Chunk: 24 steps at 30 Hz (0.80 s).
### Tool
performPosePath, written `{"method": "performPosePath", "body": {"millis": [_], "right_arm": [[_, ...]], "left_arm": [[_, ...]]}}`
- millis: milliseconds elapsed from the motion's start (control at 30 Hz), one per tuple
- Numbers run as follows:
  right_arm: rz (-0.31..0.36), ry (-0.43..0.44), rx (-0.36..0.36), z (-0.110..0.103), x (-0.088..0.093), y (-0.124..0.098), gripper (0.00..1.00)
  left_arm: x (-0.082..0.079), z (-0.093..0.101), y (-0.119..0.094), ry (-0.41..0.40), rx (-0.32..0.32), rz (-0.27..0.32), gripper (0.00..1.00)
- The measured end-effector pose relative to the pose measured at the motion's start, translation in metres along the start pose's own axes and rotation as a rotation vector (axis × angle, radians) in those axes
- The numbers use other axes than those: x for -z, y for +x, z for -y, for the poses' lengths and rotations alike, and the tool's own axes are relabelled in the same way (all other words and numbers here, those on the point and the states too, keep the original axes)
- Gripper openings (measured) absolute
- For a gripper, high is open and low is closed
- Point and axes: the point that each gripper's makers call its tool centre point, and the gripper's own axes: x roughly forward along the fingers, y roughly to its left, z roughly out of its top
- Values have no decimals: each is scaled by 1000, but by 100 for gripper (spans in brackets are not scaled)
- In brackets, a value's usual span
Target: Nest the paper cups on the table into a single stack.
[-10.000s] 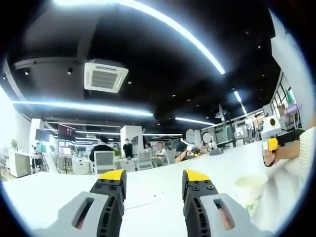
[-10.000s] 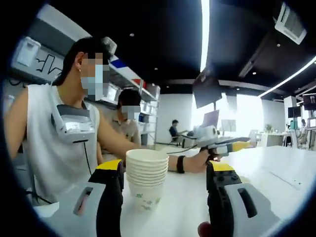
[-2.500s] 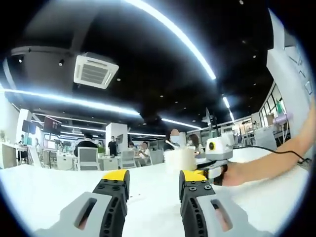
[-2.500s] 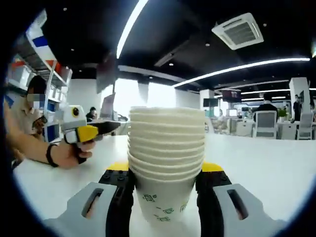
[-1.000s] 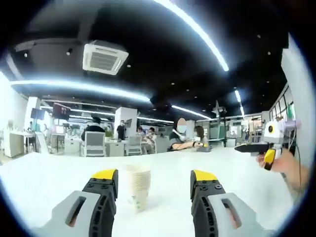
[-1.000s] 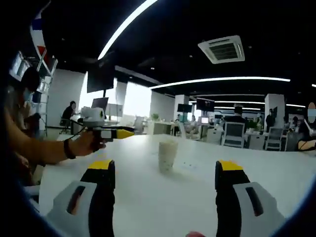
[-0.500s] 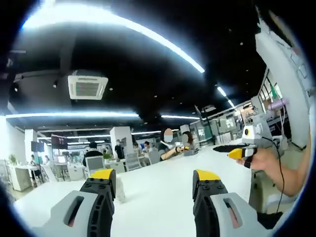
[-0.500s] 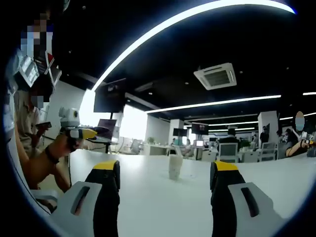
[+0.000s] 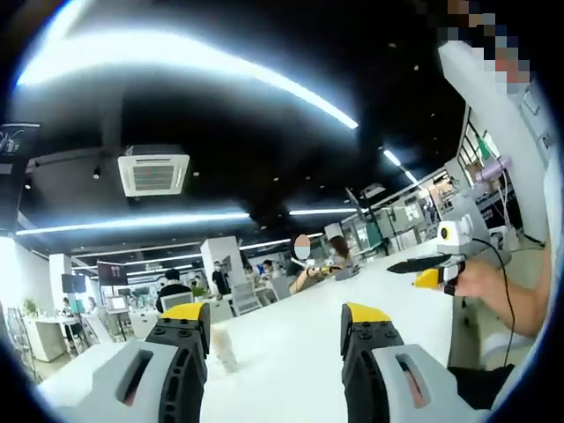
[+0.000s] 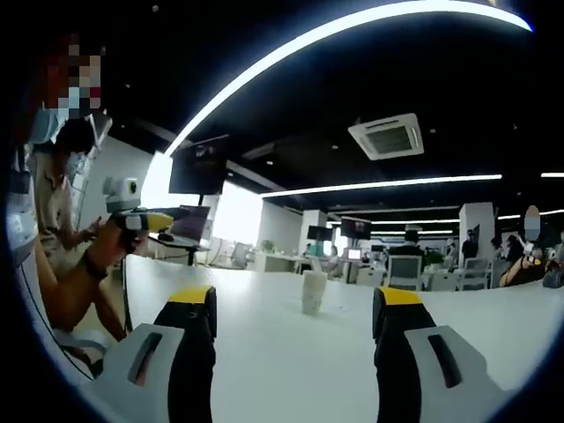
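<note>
Two grippers stand with jaws spread and nothing between them: the left gripper (image 9: 273,330) at the bottom of the left gripper view, the right gripper (image 10: 293,313) at the bottom of the right gripper view. Beyond, one stack of paper cups (image 10: 313,292) stands alone mid-frame on the white desk (image 10: 282,370), well apart from both. The nesting looks finished; the next move is probably just drawing away.

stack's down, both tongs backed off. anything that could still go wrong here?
1. The cup stack is tall and narrow, standing free on the bare white table; a knock to the table might tip it.
2. Both the left tongs and the right tongs are open and empty, so nothing would catch it.
</note>
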Motion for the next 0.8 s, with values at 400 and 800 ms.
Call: {"method": "performPosePath", "body": {"millis": [400,800], "right_arm": [[10,37,40,-7,5,-1,71],[-46,-6,50,-8,20,18,71]], "left_arm": [[-5,-6,-4,-23,30,26,61],[5,-10,-16,-57,38,26,58]]}}
